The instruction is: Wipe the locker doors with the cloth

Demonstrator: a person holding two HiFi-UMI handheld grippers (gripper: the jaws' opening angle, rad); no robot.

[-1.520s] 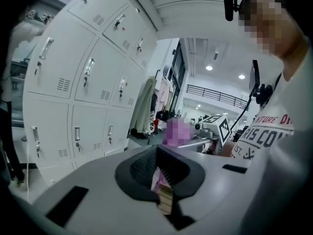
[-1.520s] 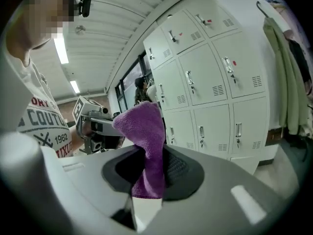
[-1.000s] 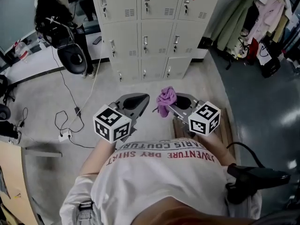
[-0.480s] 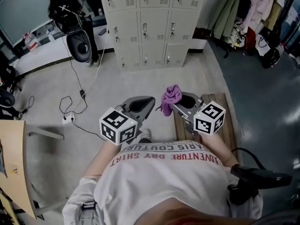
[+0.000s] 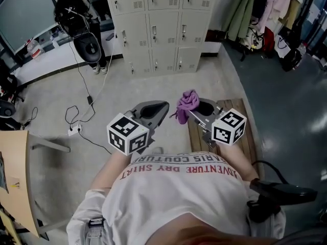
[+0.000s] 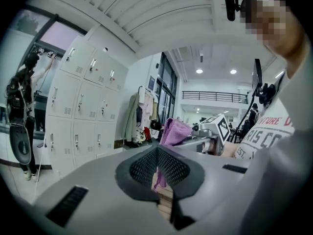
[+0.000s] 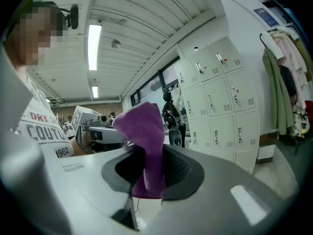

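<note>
A bank of beige lockers (image 5: 161, 19) stands against the far wall, its doors closed; it also shows as lockers (image 6: 80, 116) and lockers (image 7: 220, 102) in the gripper views. My right gripper (image 5: 193, 109) is shut on a purple cloth (image 5: 187, 103), which sticks up between the jaws as a folded cloth (image 7: 146, 141). My left gripper (image 5: 156, 111) is held beside it, jaws closed together with nothing in them, and the cloth (image 6: 173, 131) shows beyond its tips. Both grippers are well short of the lockers.
A wooden slatted bench (image 5: 245, 142) lies under my right side. Cables and a power strip (image 5: 74, 129) trail over the floor at left. Black bags on a stand (image 5: 84, 32) sit left of the lockers, hanging clothes (image 5: 265, 9) to the right, a wooden tabletop (image 5: 13, 188) at far left.
The view has shifted slightly so the lockers sit a little higher in the frame. Both grippers keep their pose, the cloth still held in the right one.
</note>
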